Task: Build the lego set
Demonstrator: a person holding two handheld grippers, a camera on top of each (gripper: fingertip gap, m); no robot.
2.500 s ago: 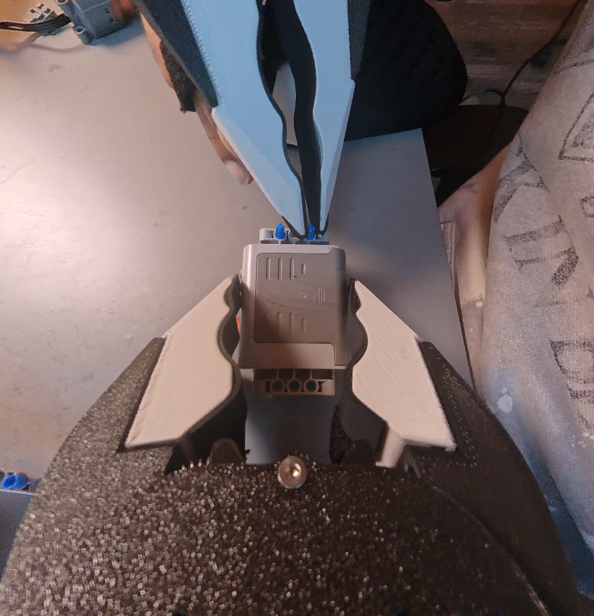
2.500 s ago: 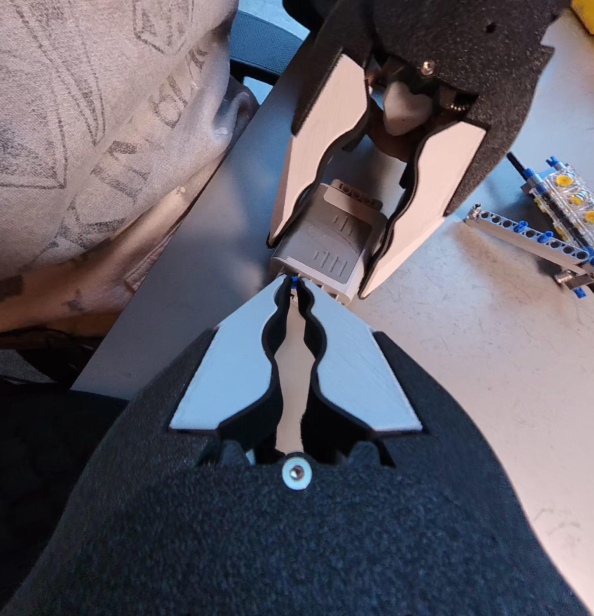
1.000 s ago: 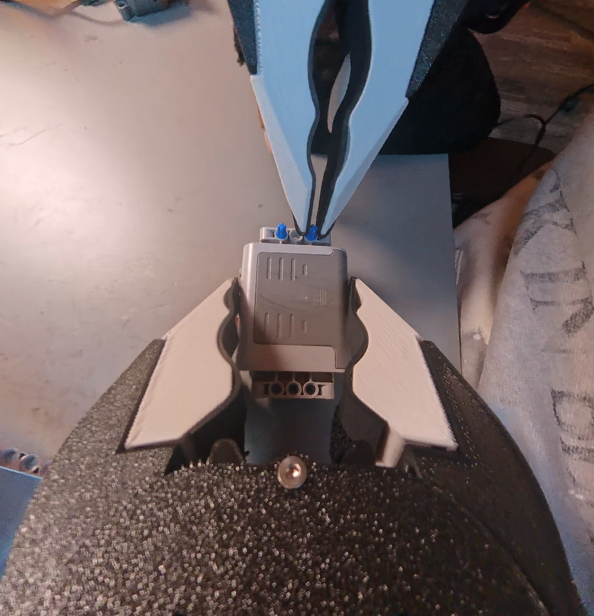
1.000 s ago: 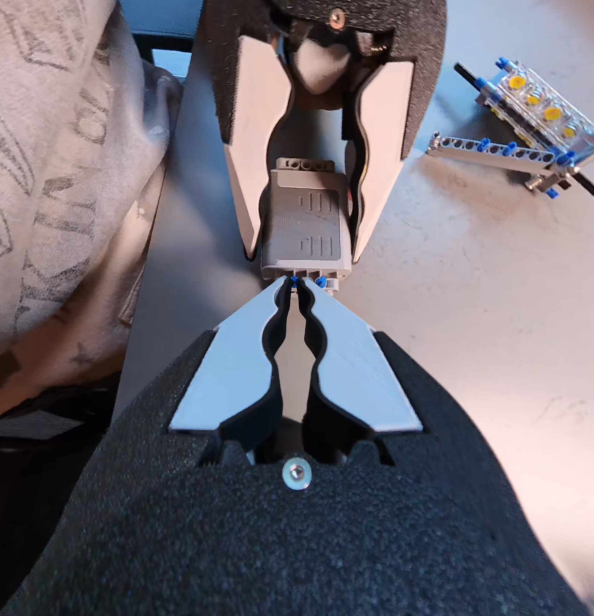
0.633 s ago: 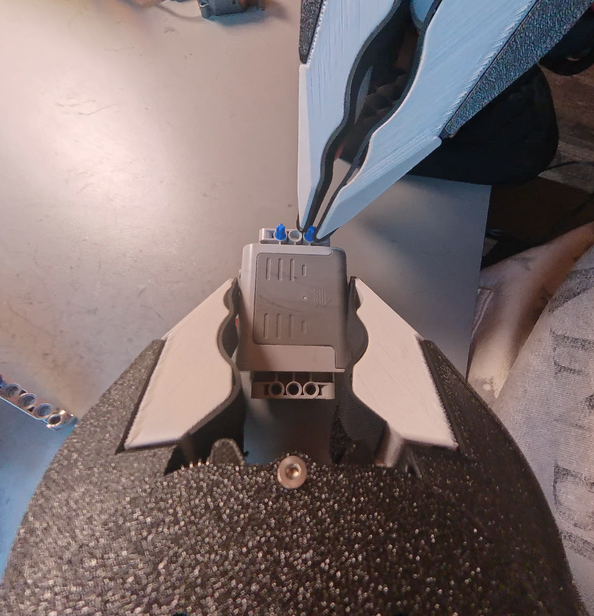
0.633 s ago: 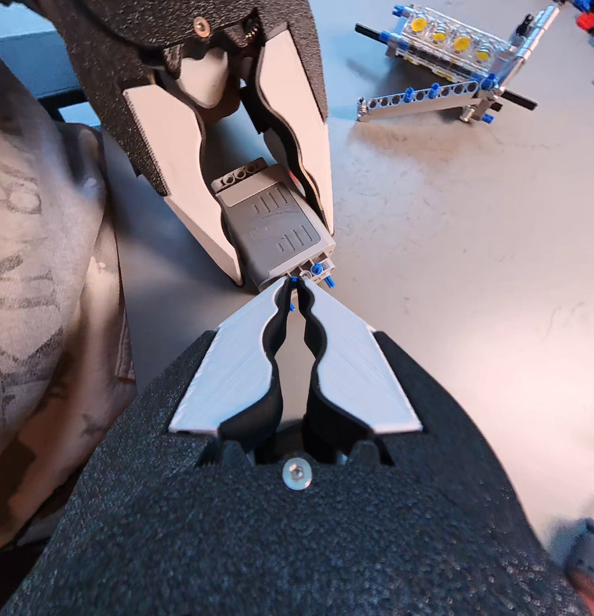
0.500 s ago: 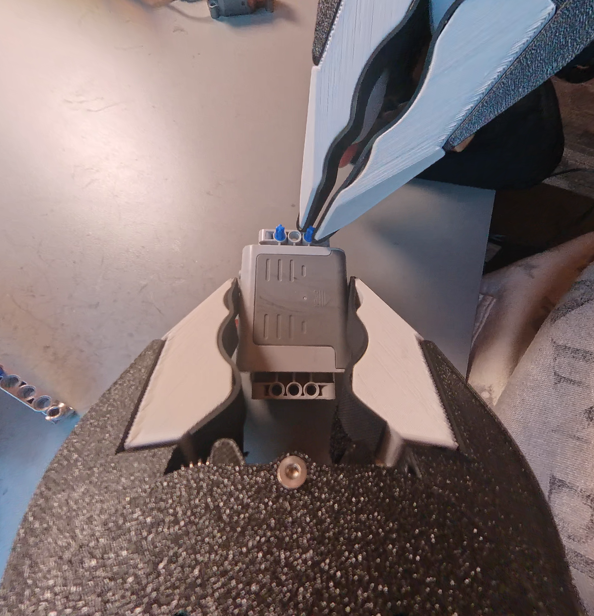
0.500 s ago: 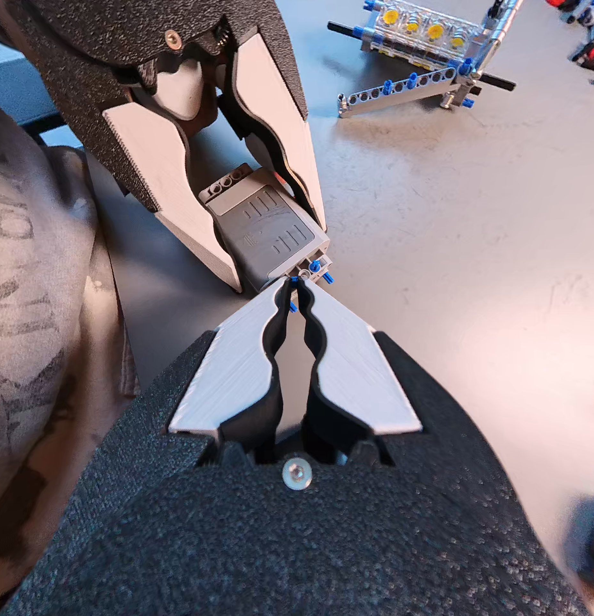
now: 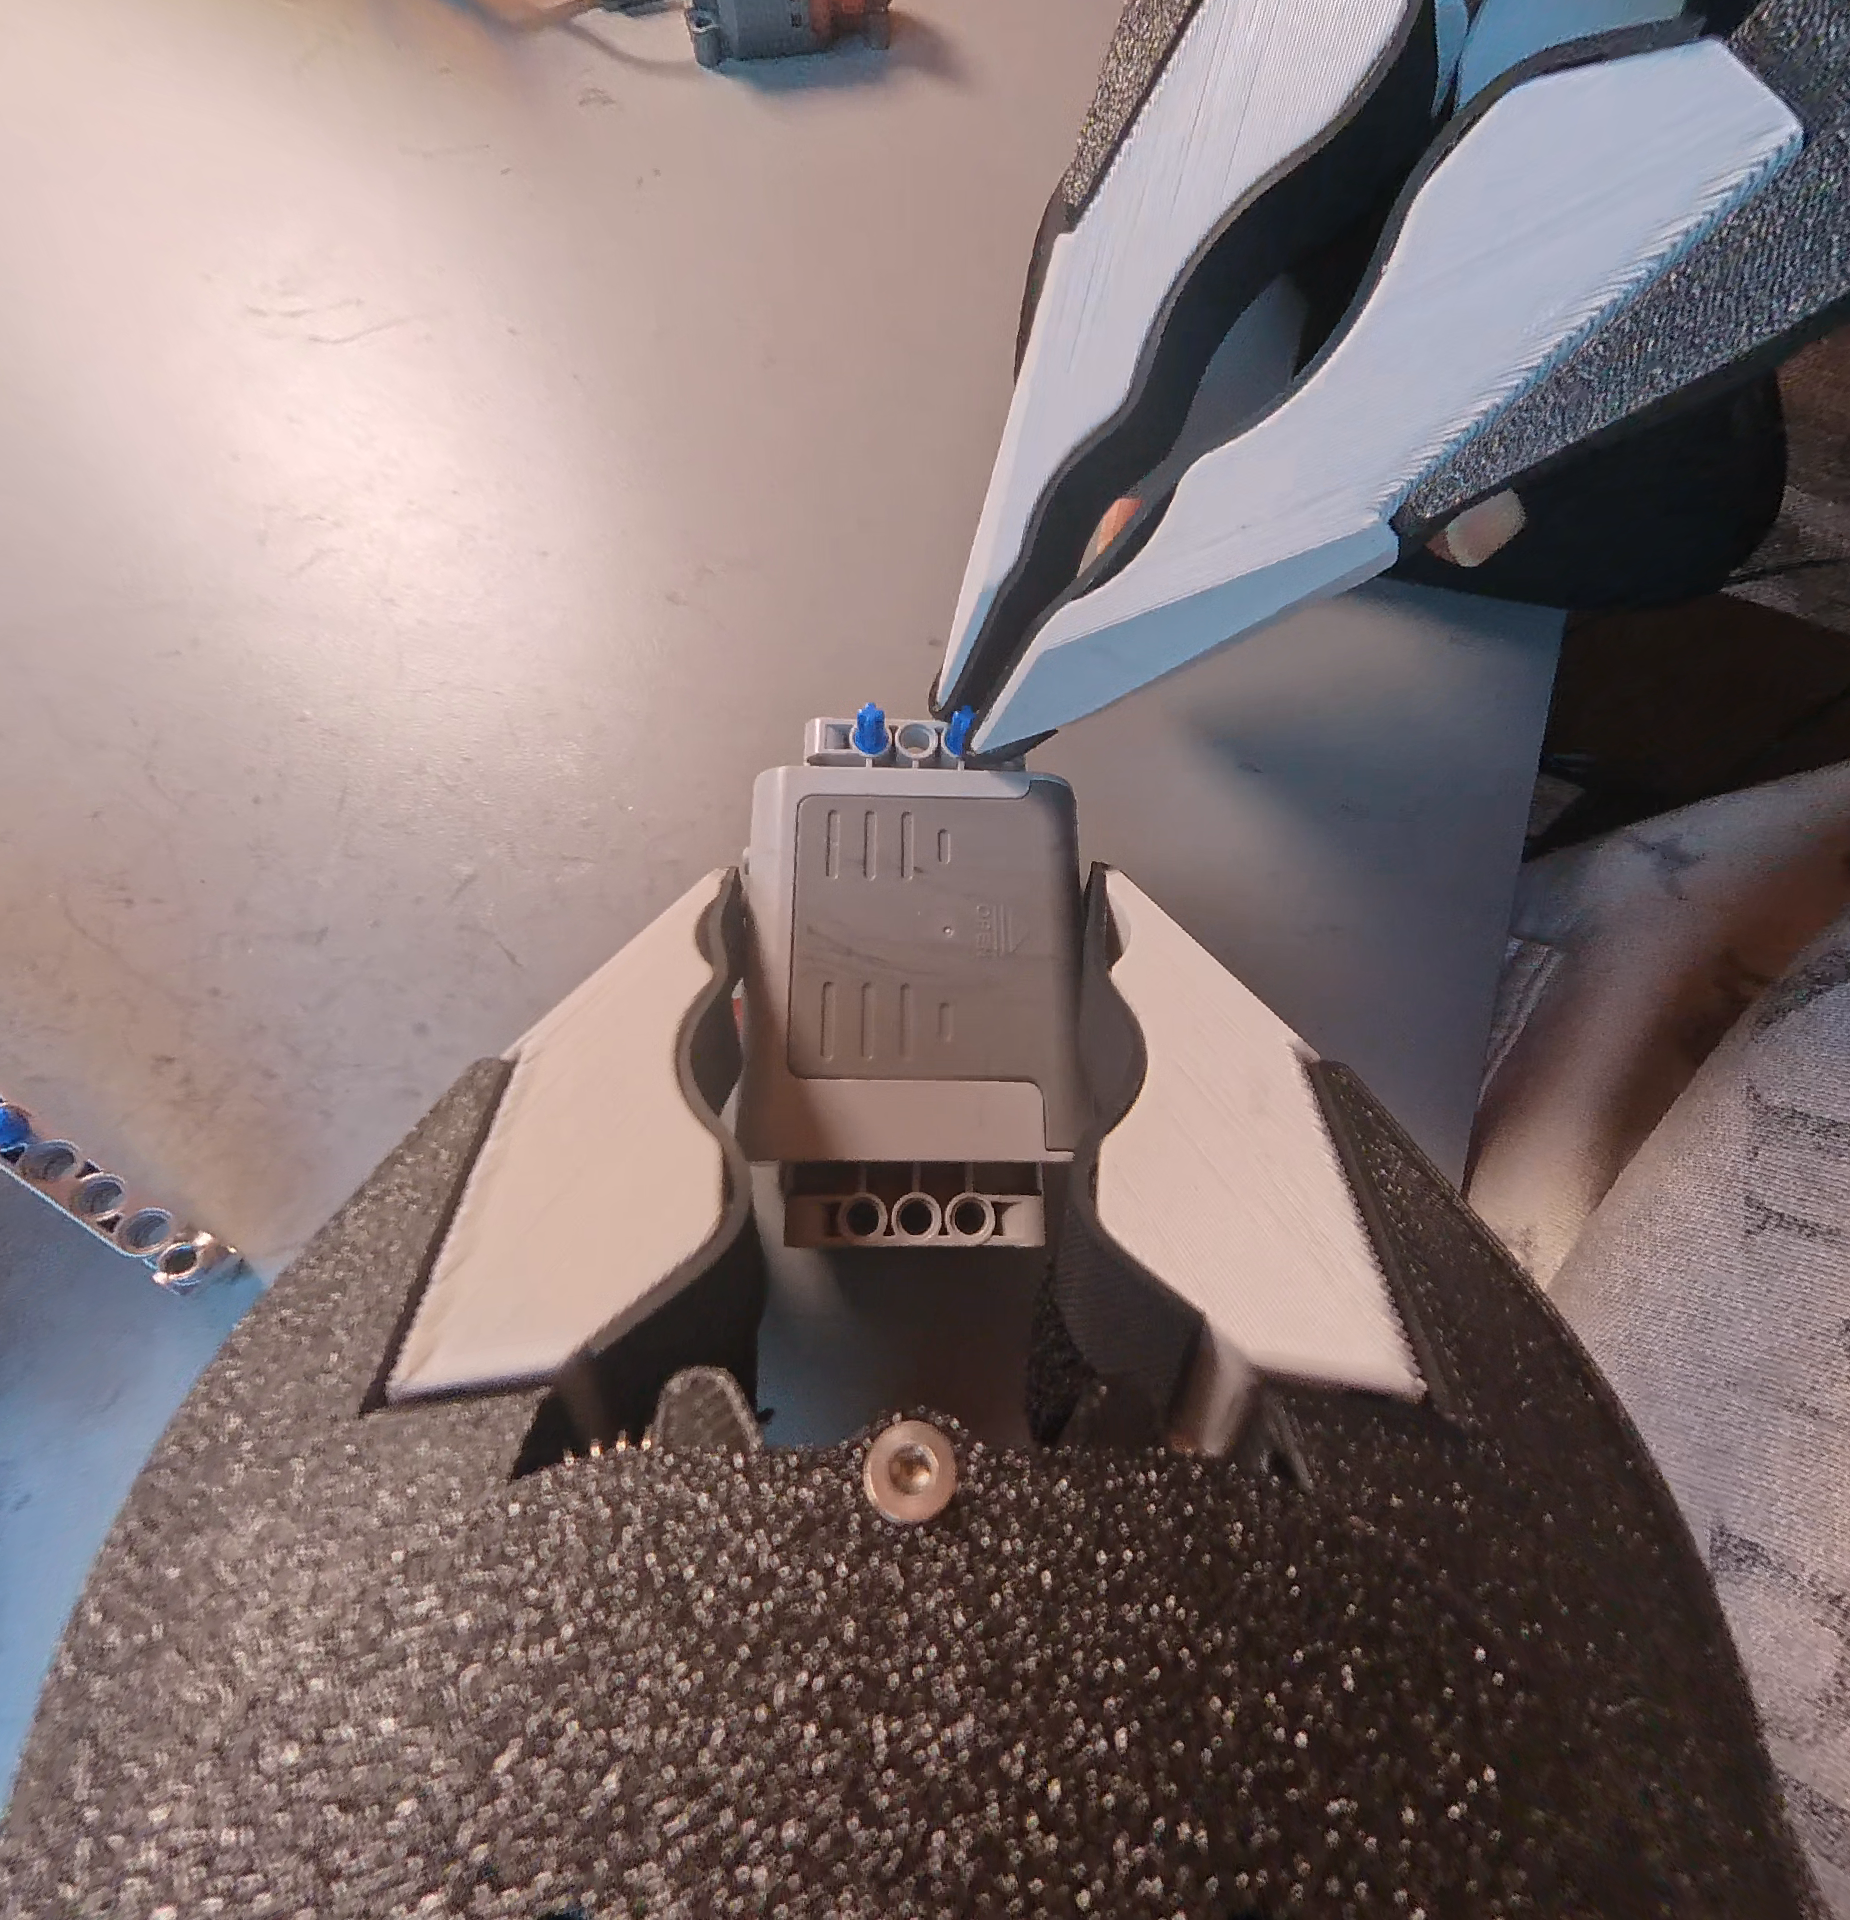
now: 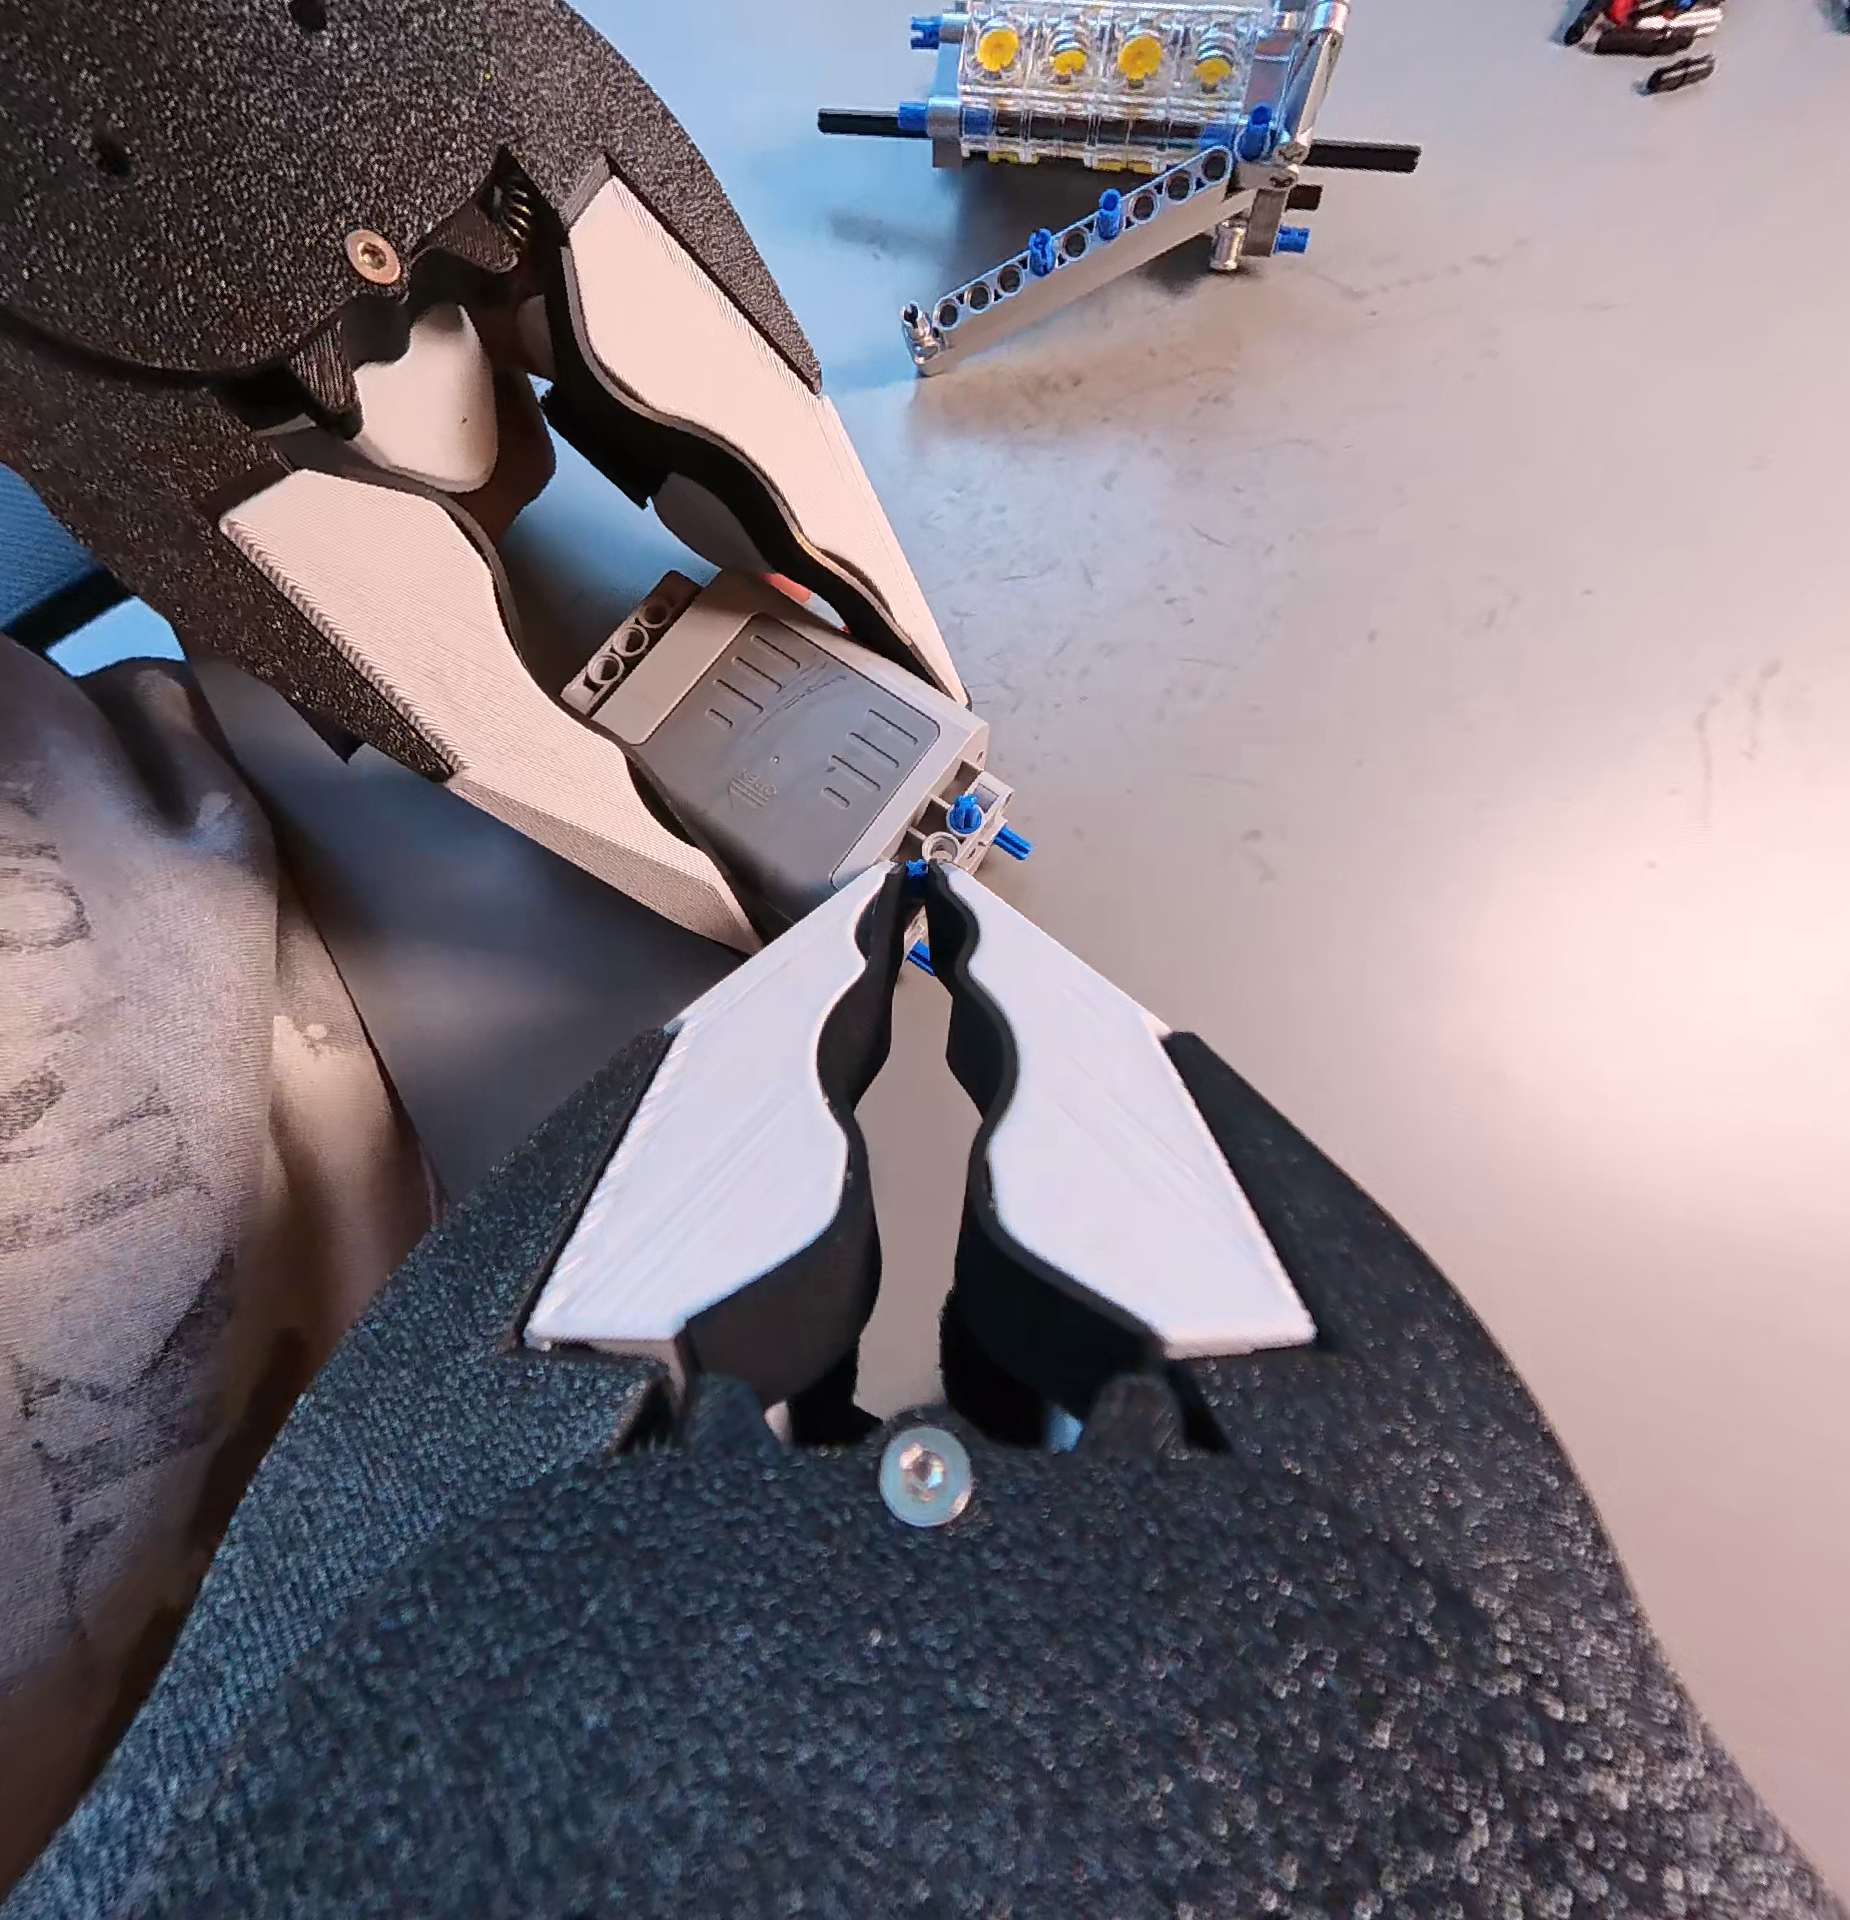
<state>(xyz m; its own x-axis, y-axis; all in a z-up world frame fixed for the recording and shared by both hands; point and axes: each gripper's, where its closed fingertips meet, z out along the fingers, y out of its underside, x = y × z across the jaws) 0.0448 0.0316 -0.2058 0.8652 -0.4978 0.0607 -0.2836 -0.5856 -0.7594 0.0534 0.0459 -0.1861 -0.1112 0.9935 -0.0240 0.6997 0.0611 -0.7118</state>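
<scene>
Two pairs of jaws meet over the near edge of the table (image 9: 381, 520).

- Left gripper (image 9: 916, 883): jaws clenched on the flanks of a grey box (image 9: 921, 956) with a ribbed lid, held clear of the table. A short three-hole beam (image 9: 916, 740) sits on its far end.
- Right gripper (image 10: 910, 873): jaws pinched almost closed, tips clamped on a small blue pin (image 9: 960, 730) at the outer hole of that beam. How deep the pin sits I cannot tell.
- A second blue pin (image 9: 871, 727) stands in the hole at the other end; the middle hole is bare. From the right wrist view another blue stub (image 10: 1014, 844) pokes out of the beam's side.

Round about:
- Farther across the table is a built assembly (image 10: 1097, 73) of clear blocks with yellow centres on a black axle, and a long grey holed beam (image 10: 1066, 249) with blue pins slanting off it.
- A small grey motor with a cable (image 9: 786, 26) lies well apart at the far side. Loose dark bits (image 10: 1627, 42) are too small to name.
- The person's printed grey garment (image 9: 1731, 1247) crowds in just beside both grippers.
- Nothing lies between the jaws and the beam.
</scene>
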